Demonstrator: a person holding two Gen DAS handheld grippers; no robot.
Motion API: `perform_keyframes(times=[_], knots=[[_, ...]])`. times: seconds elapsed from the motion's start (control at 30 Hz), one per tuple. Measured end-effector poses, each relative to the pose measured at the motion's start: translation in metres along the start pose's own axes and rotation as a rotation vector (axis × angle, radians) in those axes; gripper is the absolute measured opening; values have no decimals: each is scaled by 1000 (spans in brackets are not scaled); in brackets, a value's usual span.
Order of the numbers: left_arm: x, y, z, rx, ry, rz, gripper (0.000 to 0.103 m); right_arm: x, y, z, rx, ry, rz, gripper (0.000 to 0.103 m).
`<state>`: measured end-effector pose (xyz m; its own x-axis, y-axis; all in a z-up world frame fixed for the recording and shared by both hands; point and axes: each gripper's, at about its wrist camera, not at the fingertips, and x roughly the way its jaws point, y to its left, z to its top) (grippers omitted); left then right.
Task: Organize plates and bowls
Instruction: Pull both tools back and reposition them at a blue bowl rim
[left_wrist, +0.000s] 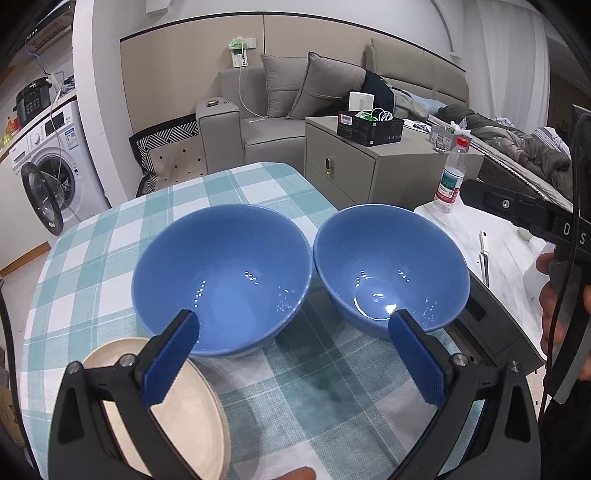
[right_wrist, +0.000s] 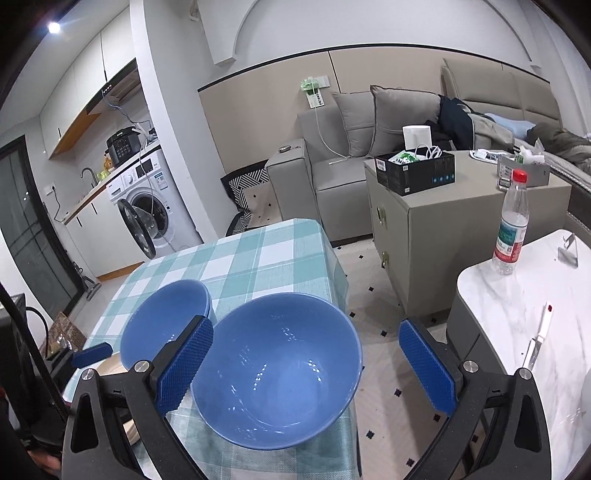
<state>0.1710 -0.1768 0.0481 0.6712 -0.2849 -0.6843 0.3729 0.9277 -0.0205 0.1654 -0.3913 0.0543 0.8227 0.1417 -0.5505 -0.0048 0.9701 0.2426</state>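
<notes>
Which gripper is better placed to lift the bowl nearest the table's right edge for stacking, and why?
Probably the right gripper: its open jaws already straddle the right blue bowl, while the left gripper sits between both bowls.

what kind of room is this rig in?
Looks like a small studio apartment: a grey sofa, a washing machine under a kitchen counter, and a bed all share one room.

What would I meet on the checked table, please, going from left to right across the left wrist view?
Cream plate → left blue bowl → right blue bowl. Both bowls stand upright and empty on the checked tablecloth, with the plate at its near left corner, partly behind the open left gripper.
</notes>
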Motion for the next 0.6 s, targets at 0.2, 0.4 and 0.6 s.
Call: perform_keyframes(times=[0.2, 0.4, 0.6], knots=[[3, -12, -2, -1, 7, -11, 102, 8, -5, -3, 17, 24, -12, 102], [4, -18, -4, 7, 12, -64, 101, 12, -13, -4, 30, 38, -1, 102], [5, -25, -5, 15, 17, -134, 85, 19, -22, -7, 54, 55, -8, 102]])
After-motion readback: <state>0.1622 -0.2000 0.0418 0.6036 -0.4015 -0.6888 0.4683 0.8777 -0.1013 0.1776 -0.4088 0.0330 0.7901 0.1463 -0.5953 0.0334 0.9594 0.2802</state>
